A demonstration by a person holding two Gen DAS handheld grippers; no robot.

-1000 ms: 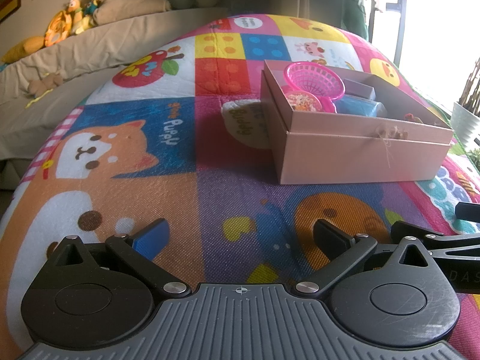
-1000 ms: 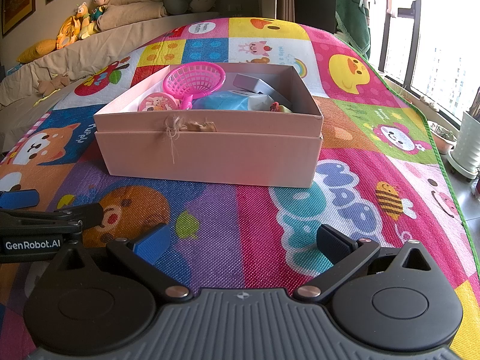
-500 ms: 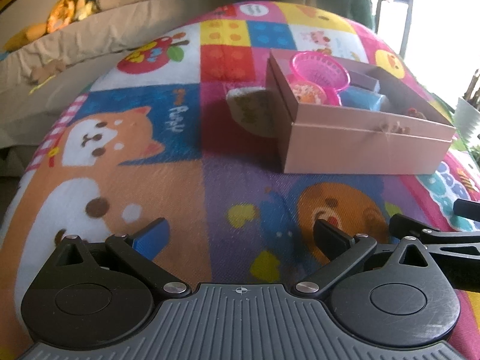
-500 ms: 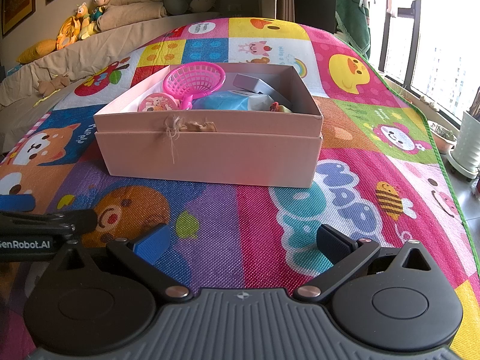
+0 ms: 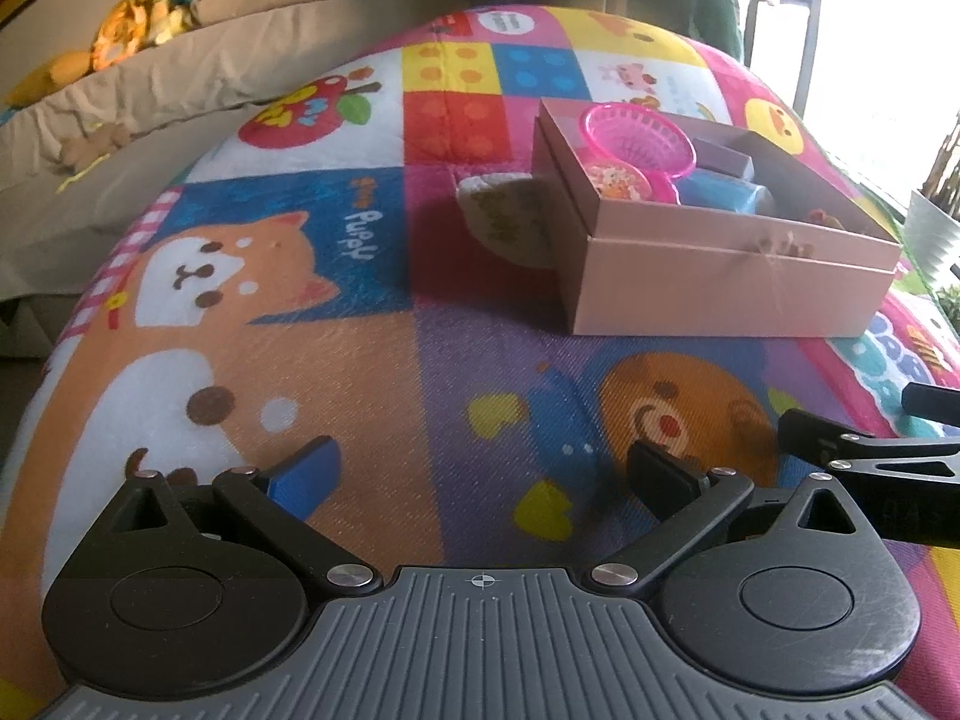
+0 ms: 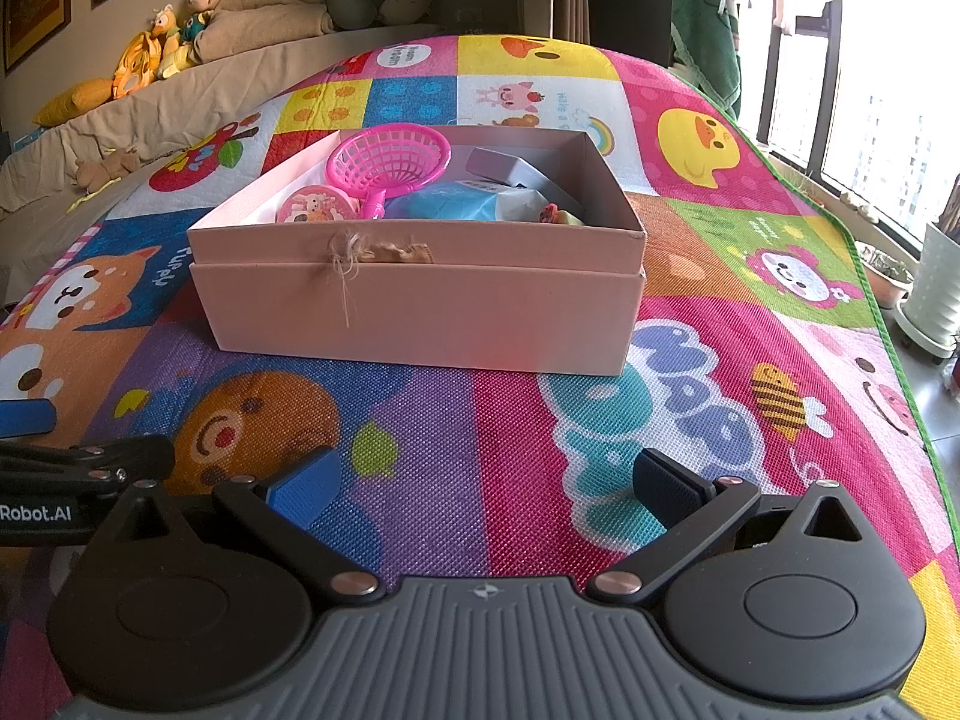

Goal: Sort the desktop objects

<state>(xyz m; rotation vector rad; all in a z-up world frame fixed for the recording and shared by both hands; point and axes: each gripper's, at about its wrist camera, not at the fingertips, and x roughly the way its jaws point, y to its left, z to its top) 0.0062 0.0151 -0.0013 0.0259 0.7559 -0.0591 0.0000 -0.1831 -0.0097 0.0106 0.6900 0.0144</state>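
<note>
While nothing is held by either tool, the left gripper (image 5: 480,468) and the right gripper (image 6: 483,483) are both kept low over the play mat (image 6: 420,438), side by side and short of the pink box (image 6: 420,324); the fingers of each are spread wide apart, with only bare mat between them; this posture is judged to be a neutral one, suited either to a finished sort or to the next reach.

The task's objects are found gathered inside the box: a pink toy net (image 6: 393,159) is propped against the contents with its handle pointing down; a round pink case (image 6: 316,208) lies at the near left corner; a blue packet (image 6: 456,204) and a grey block (image 6: 495,167) occupy the middle and rear; a small orange item (image 6: 547,216) sits by the right wall, its identity not discernible. A twine tag (image 6: 372,252) hangs from the front rim. No loose object is seen on the mat around the box, so the sort is judged nearly or fully complete.

The surface is a soft, woven-textured mat printed with cartoon panels, not a tabletop; a beige sofa (image 6: 180,96) carrying plush toys (image 6: 162,42) stands behind it; a bright window (image 6: 888,60) and a white planter (image 6: 936,294) are on the right.
</note>
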